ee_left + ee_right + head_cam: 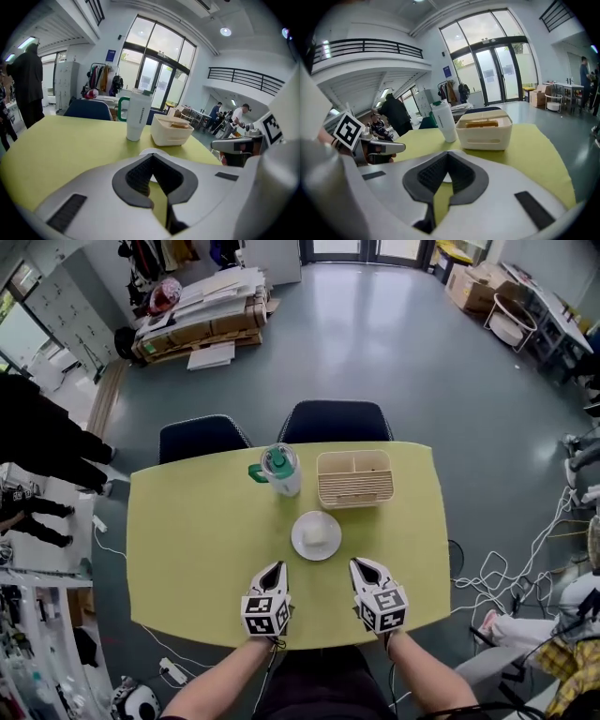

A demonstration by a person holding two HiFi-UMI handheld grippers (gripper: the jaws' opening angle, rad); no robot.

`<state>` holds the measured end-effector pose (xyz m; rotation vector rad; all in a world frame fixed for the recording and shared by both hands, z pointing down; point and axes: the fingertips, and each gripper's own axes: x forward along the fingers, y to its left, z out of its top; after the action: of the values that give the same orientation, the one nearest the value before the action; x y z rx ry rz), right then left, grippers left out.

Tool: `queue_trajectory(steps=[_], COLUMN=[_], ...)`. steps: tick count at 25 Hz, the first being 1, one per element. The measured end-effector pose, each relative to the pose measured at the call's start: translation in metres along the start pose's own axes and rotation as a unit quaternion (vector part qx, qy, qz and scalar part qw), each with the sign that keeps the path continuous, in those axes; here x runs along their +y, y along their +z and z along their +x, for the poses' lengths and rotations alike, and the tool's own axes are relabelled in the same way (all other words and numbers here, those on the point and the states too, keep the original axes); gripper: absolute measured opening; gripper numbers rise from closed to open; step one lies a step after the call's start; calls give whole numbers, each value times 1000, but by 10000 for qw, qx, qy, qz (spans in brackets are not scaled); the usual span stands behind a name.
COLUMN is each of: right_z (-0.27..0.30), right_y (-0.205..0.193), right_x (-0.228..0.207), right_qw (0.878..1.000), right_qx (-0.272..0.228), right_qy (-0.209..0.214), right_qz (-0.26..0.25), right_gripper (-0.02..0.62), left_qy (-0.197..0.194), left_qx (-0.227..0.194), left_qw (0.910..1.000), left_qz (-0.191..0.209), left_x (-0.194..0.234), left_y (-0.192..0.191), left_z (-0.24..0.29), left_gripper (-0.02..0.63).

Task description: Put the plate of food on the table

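Head view: yellow-green oval bench [187, 549]. The round white plate [316, 535] with a pale lump of food [317, 532] sits flat mid-bench, a bit nearer the near edge, so the task looks done or not under way. Left tongs [274, 567] and right tongs [360, 563] lie at the near edge either side of the plate, near it but not touching. Both taper to a closed point and nothing is held. The white tumbler with green lid and handle [280, 470] and the cream divided plastic tray [354, 478] stand toward the far edge, just behind the plate.

Left gripper view: tongs [151, 157] are together at the tips and empty. A sliver of plate [154, 150] shows just past them, with bare bench [61, 145] to the left. Tumbler [136, 117] and tray [171, 131] stand beyond.

Right gripper view: tongs [447, 153] are also tip to tip, empty. The plate [447, 177] shows only through the gap in the pads. Tumbler [444, 121] and tray [483, 131] are ahead.

Risks, as judgement:
- Closed tongs can't take the rim. Pushed forward as they are, they would shove the plate toward the tumbler, which is tall and likely to tip.
- The rim is thin and low, so a shallow one-sided pinch could slip or tilt the plate and let the food slide off.
- Uneven lift between the two tongs would tilt it the same way.
- Dragging it back could carry it over the near edge.
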<state>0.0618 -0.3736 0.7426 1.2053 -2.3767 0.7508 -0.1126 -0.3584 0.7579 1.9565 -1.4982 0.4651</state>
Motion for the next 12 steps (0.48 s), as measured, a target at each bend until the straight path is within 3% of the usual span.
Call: queue_trajectory(steps=[12], right_z=[-72], right_y=[68], right_x=[72], right_qw=[9975], right_qx=[-398], right_qy=[290], right_qz=[-513], right_gripper=[11], left_qy=[-305], left_qx=[-519], left_qw=[9980], left_qz=[168], left_x=[-37], left_y=[58], left_z=[-96], left_gripper=[8])
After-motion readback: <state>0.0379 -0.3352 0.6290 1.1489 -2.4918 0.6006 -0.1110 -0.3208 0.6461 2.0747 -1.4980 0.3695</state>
